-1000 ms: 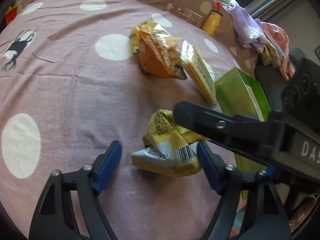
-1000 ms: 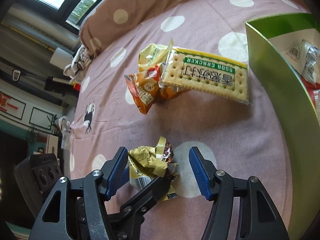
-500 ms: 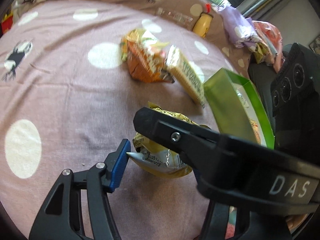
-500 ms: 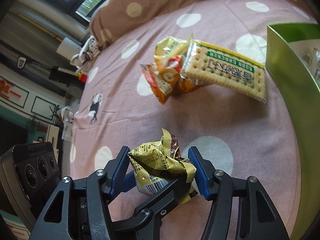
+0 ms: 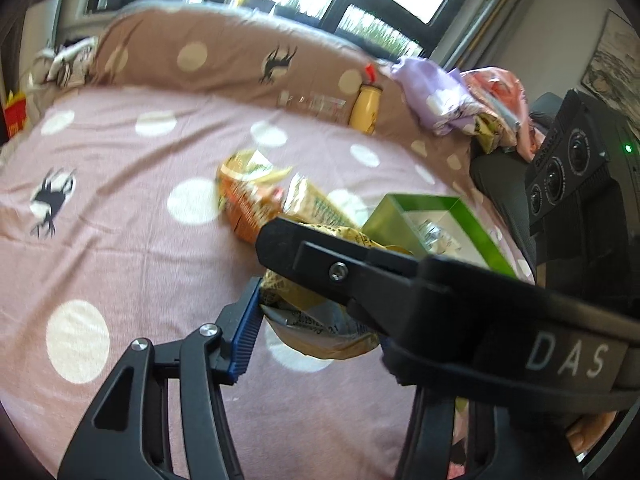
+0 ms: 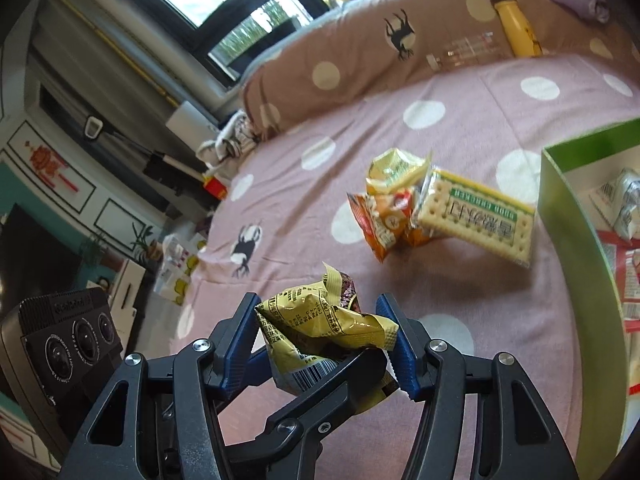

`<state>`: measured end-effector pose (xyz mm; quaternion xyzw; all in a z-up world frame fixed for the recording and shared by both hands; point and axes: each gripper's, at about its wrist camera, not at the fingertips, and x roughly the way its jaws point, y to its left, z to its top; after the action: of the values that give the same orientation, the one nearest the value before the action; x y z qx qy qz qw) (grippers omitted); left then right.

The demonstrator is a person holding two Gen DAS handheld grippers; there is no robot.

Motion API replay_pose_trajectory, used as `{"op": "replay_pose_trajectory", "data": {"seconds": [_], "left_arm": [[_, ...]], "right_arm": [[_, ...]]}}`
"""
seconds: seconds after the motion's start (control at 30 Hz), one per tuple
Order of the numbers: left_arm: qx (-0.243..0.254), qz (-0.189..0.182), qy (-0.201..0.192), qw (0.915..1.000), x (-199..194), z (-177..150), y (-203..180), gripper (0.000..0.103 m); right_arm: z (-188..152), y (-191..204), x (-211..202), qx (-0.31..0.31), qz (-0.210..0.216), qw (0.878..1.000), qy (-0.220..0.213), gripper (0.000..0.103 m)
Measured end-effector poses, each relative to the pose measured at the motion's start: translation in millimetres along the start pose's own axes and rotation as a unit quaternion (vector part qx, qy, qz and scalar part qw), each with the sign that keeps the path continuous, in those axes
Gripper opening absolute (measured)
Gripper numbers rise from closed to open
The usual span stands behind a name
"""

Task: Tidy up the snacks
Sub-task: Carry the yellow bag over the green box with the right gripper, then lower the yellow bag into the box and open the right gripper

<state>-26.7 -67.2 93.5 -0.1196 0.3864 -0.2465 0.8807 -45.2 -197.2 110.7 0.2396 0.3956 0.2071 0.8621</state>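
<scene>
Both our right gripper (image 6: 322,340) and left gripper (image 5: 316,316) clamp the crumpled yellow snack packet (image 6: 320,328), lifted above the bedspread (image 6: 460,280). Pulling apart could tear it before reaching the green box (image 6: 576,264).

The right gripper (image 5: 400,280) hides the left gripper's right finger and part of the yellow packet (image 5: 320,320).

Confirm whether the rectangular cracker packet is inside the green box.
No: the rectangular cracker packet lies on the spotted bedspread, outside the green box.
</scene>
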Motion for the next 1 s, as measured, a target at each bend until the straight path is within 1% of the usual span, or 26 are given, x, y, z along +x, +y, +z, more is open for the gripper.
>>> {"op": "replay_pose_trajectory", "data": {"seconds": [0.17, 0.4, 0.5, 0.67, 0.87, 1.0], "left_arm": [[0.034, -0.006, -0.016, 0.9993, -1.9, 8.5, -24.6, 0.052], [0.092, -0.028, -0.018, 0.9952, 10.9, 21.0, -71.7, 0.052], [0.119, -0.04, -0.01, 0.9921, 22.7, 25.3, -92.5, 0.052], [0.157, -0.064, 0.006, 0.9855, 45.0, 29.6, -119.8, 0.052], [0.175, -0.09, 0.041, 0.9796, 73.9, 28.7, -141.6, 0.052], [0.181, -0.097, 0.06, 0.9768, 90.4, 26.3, -152.6, 0.052]], "right_arm": [[4.6, -4.9, -25.3, 0.0, 0.006, 0.999, -0.032, 0.062], [13.2, -37.8, -71.7, 0.041, 0.006, 0.995, -0.096, 0.062], [14.0, -56.2, -87.3, 0.059, 0.004, 0.991, -0.117, 0.062], [13.0, -89.9, -109.7, 0.106, -0.003, 0.983, -0.15, 0.062], [9.5, -120.0, -119.7, 0.154, -0.025, 0.974, -0.162, 0.062], [6.2, -141.0, -123.3, 0.187, -0.034, 0.968, -0.164, 0.062]]}}
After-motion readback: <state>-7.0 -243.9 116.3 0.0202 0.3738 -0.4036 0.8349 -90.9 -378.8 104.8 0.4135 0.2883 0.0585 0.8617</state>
